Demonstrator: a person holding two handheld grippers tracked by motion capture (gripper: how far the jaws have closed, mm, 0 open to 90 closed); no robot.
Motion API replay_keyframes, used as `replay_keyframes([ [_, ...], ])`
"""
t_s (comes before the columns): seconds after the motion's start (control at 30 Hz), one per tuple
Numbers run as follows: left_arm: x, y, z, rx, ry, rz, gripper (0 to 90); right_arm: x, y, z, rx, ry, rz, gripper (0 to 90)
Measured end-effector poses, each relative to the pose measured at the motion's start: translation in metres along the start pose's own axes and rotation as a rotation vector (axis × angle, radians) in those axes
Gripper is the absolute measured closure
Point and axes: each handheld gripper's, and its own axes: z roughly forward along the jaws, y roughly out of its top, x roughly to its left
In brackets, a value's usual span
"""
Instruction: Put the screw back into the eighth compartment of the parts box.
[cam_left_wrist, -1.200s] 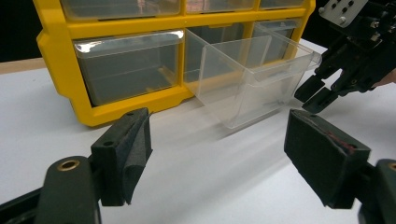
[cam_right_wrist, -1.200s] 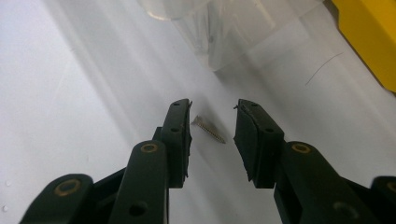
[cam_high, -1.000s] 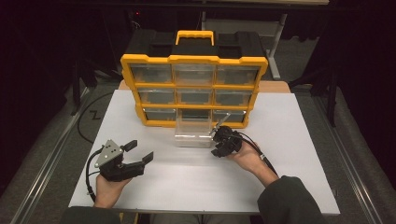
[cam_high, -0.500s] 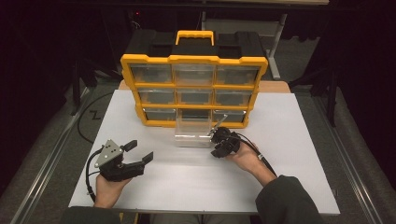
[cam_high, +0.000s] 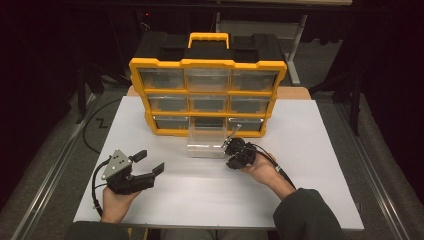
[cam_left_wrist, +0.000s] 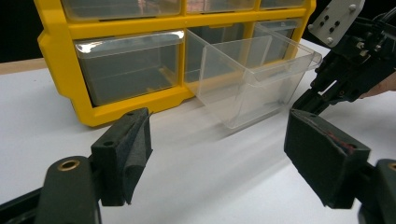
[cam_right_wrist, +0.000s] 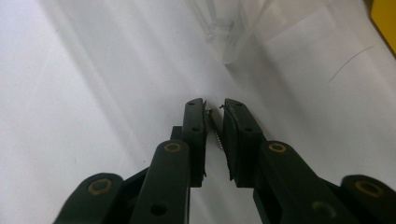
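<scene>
Already a thin threaded metal screw (cam_right_wrist: 214, 130) is being closed on between the jaws of the right gripper (cam_right_wrist: 214, 108), just beside the pulled-out clear plastic drawer (cam_high: 207, 141) of the yellow organizer (cam_high: 207, 92) on the white bench (cam_high: 310, 150); dropping it in is probably left. The left gripper (cam_high: 150, 162) is wide open, empty.

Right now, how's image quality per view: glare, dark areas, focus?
High view: white table evenly lit, surroundings nearly black, organizer slightly soft. Left gripper view: glare streaks on the clear drawer; near pads of the left hand-held gripper sharp. Right gripper view: the right hand-held gripper casts soft shadows on the tabletop; the screw between its jaws is sharp.
</scene>
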Motion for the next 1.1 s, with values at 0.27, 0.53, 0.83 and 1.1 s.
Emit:
replay_keyframes([
  [0.27,0.0000,0.0000,-0.0001,0.000,0.000,0.000,23.6,0.0006,0.0006,0.0002,0.005,0.006,-0.005,86.0],
  [0.53,0.0001,0.0000,0.0000,0.000,0.001,0.000,23.6,0.0011,0.0009,0.0004,0.007,0.011,-0.011,88.7],
  [0.83,0.0000,0.0000,0.0001,0.000,0.000,0.000,23.6,0.0011,0.0017,-0.0001,0.016,0.011,-0.009,89.0],
  [1.1,0.0001,0.0000,0.0003,0.001,0.000,-0.001,23.6,0.0007,0.0021,0.0004,0.015,0.011,-0.015,89.2],
])
